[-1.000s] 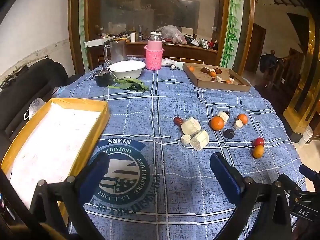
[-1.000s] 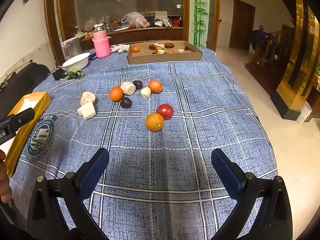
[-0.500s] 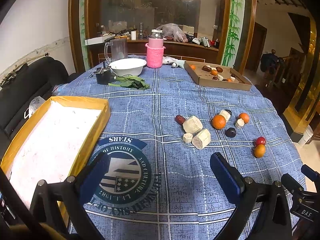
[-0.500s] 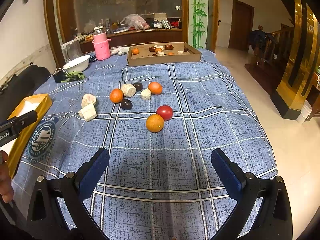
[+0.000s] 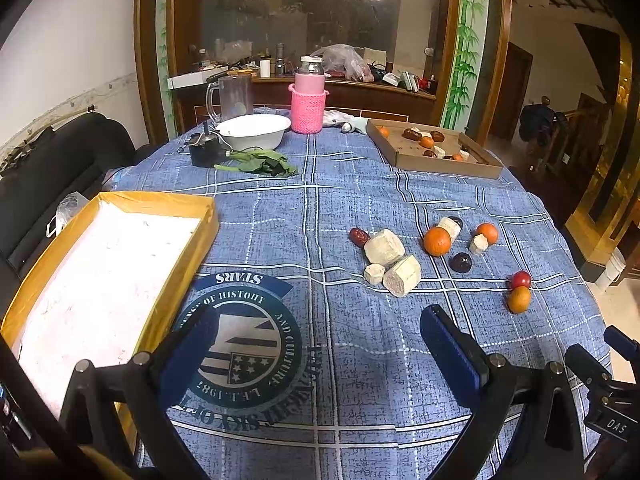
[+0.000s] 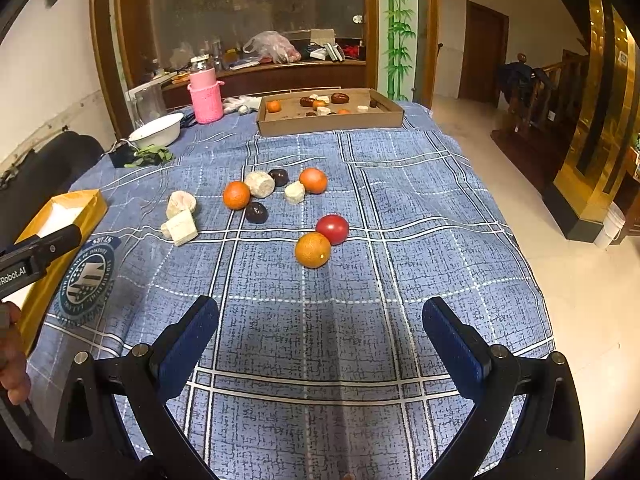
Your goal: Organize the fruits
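Loose fruit lies on the blue checked tablecloth: an orange (image 6: 313, 249) touching a red fruit (image 6: 332, 229), two more oranges (image 6: 236, 195) (image 6: 313, 180), dark plums (image 6: 256, 212), a red date (image 5: 359, 237) and pale cut chunks (image 5: 402, 275). An empty yellow tray (image 5: 104, 264) sits at the left. A cardboard tray (image 6: 330, 114) with several fruits stands at the far side. My left gripper (image 5: 318, 344) is open and empty over the cloth's emblem. My right gripper (image 6: 320, 334) is open and empty, short of the nearest orange.
A white bowl (image 5: 254, 131), a pink-sleeved bottle (image 5: 307, 100), a clear jug (image 5: 232, 96), green leaves (image 5: 260, 163) and a small black item (image 5: 204, 152) stand at the table's far left. The table edge drops to the floor on the right (image 6: 532, 272).
Both views have shifted slightly, the fruit sitting a little lower and nearer. Both grippers stay open and empty.
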Available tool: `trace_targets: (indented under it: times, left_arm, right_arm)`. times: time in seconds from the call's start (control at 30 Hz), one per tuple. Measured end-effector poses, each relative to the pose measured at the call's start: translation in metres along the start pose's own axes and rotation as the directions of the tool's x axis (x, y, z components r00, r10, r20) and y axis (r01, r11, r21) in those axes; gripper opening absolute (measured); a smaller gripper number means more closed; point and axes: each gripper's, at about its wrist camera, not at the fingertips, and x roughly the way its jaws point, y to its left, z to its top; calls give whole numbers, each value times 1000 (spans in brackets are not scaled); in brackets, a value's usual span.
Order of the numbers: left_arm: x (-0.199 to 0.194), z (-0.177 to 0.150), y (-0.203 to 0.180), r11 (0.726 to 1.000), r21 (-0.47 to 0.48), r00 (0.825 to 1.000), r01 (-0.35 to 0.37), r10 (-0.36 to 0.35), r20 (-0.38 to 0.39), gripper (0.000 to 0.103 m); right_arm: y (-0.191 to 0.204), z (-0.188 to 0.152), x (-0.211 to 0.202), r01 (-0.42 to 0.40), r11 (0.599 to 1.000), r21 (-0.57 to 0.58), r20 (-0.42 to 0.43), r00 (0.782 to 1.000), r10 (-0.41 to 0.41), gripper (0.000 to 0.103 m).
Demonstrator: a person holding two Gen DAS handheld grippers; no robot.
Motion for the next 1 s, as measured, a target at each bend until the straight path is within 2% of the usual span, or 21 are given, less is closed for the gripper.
trace_targets:
  times: [1.0]
  left_arm:
    - [-2,-2,-1,1000,11,1000,2,-2,6,103]
  right_arm:
    - [-2,-4,-9,-16,1000,11,25,1000,16,103]
